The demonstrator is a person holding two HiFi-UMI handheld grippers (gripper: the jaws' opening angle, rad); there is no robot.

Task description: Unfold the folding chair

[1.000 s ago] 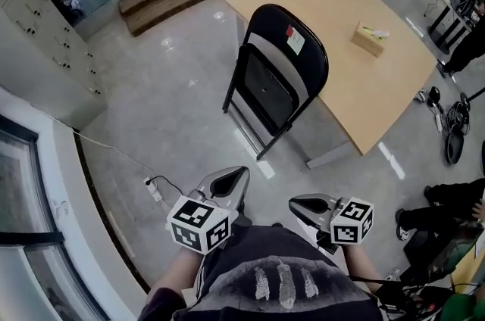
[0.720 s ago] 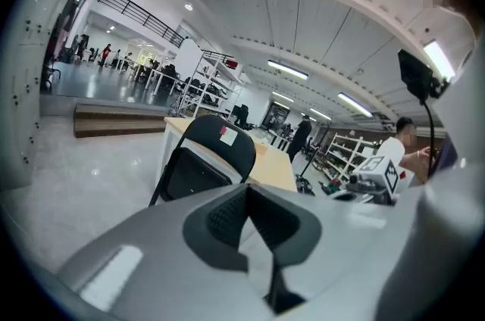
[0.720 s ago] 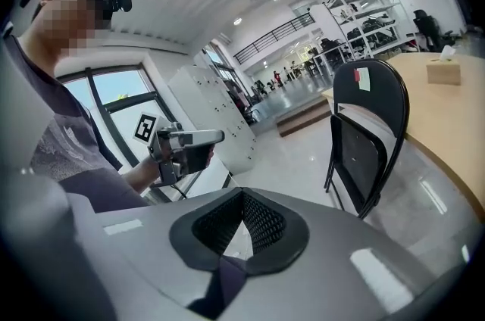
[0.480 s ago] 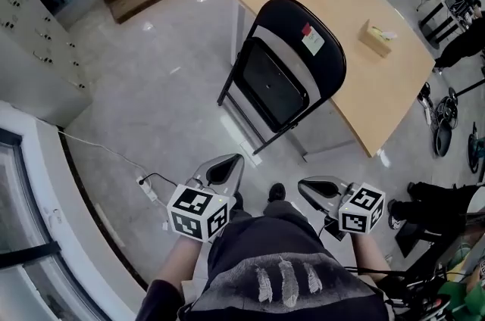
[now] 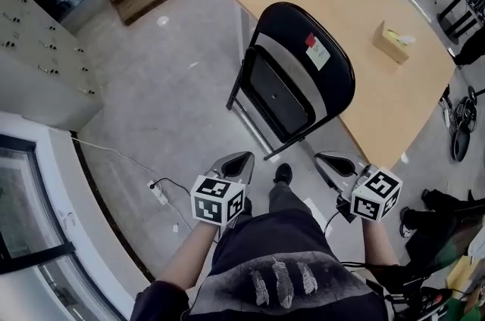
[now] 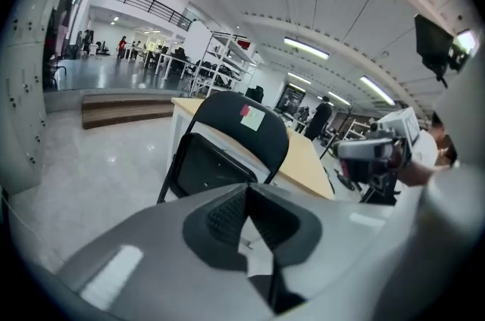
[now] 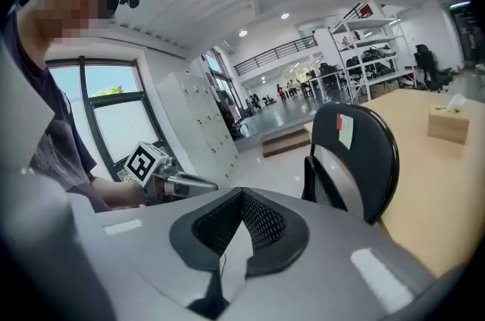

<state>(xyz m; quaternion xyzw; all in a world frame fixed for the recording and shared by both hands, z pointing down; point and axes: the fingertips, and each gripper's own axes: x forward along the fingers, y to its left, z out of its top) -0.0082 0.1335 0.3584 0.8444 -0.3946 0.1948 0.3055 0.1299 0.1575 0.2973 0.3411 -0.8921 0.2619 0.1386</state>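
L hand-held gripper [image 5: 242, 159] & R hand-held gripper [image 5: 326, 159]: jaws closed, empty, angled fwd-down.

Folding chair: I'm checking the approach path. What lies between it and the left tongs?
Only bare grey floor, in the head view, separates the left tongs from the folding chair.
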